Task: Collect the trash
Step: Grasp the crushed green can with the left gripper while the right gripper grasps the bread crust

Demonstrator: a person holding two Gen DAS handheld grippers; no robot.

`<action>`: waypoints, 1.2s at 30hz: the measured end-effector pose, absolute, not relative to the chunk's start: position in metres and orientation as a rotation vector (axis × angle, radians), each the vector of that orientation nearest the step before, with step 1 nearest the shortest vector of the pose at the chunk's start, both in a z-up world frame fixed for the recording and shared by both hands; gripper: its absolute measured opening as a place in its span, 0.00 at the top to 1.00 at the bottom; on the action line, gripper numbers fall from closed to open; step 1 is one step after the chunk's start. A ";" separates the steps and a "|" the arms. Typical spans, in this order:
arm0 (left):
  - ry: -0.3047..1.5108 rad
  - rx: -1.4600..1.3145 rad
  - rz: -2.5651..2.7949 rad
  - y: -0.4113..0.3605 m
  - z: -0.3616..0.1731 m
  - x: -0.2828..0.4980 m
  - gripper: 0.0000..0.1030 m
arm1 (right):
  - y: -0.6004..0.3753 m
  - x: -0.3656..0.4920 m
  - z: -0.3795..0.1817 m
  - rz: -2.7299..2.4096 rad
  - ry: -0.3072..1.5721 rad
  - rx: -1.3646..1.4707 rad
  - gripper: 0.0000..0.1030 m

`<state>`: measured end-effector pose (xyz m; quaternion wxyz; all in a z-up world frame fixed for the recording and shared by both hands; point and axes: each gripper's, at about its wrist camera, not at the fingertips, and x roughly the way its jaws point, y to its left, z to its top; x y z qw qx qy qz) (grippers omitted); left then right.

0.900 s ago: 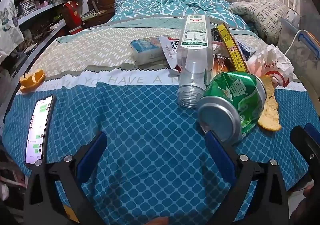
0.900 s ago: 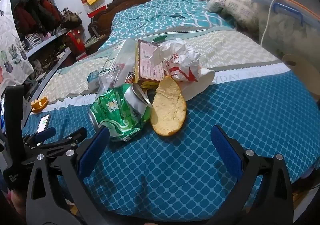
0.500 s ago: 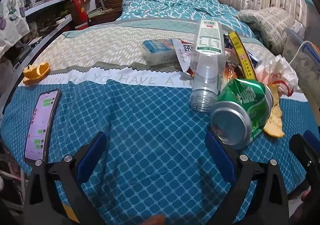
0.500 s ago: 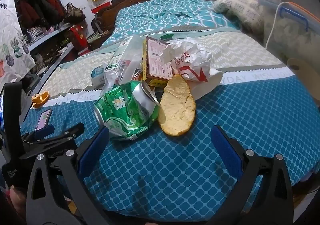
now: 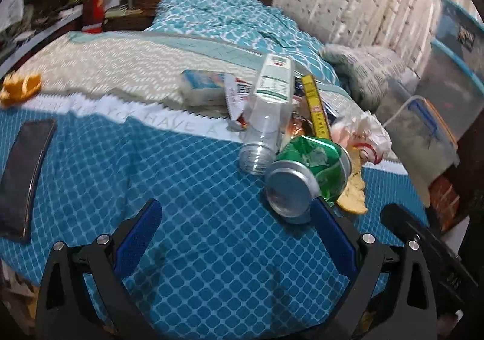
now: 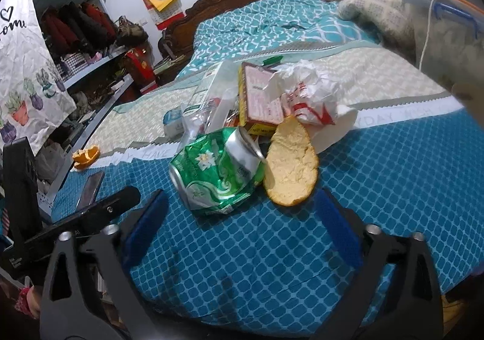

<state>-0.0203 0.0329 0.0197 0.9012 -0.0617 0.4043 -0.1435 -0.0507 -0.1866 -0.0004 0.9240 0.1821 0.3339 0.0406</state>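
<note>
A heap of trash lies on the blue checked bedspread (image 5: 187,188). A crushed green can (image 5: 305,173) (image 6: 216,173) lies nearest, with a clear plastic bottle (image 5: 266,116), a yellow box (image 5: 316,110) (image 6: 260,98), a crumpled white wrapper (image 5: 363,134) (image 6: 308,92) and a pale peel (image 6: 290,167) around it. My left gripper (image 5: 234,231) stands open just short of the can, its right finger close to the can's base. My right gripper (image 6: 242,225) is open too, below the can and peel, holding nothing.
A dark phone (image 5: 24,176) lies at the left on the bedspread, and orange peel (image 5: 19,87) (image 6: 86,155) beyond it. A tissue pack (image 5: 202,87) sits behind the heap. Clear storage bins (image 5: 447,73) stand right of the bed, cluttered shelves (image 6: 75,46) on the left.
Both views have drawn back a little and swung; in the left wrist view the heap has slid rightward and the phone screen has gone dark. Both grippers stay open and empty.
</note>
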 end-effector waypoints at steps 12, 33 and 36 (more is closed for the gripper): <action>0.919 0.060 -0.454 -0.028 0.020 0.036 0.31 | -0.224 -0.043 -0.024 0.081 0.748 0.453 0.59; 1.066 0.005 -0.492 -0.013 -0.001 0.016 0.28 | -0.233 -0.016 -0.048 0.119 0.812 0.505 0.57; 1.076 -0.033 -0.516 -0.013 -0.004 0.025 0.28 | -0.235 -0.024 -0.045 0.117 0.799 0.505 0.56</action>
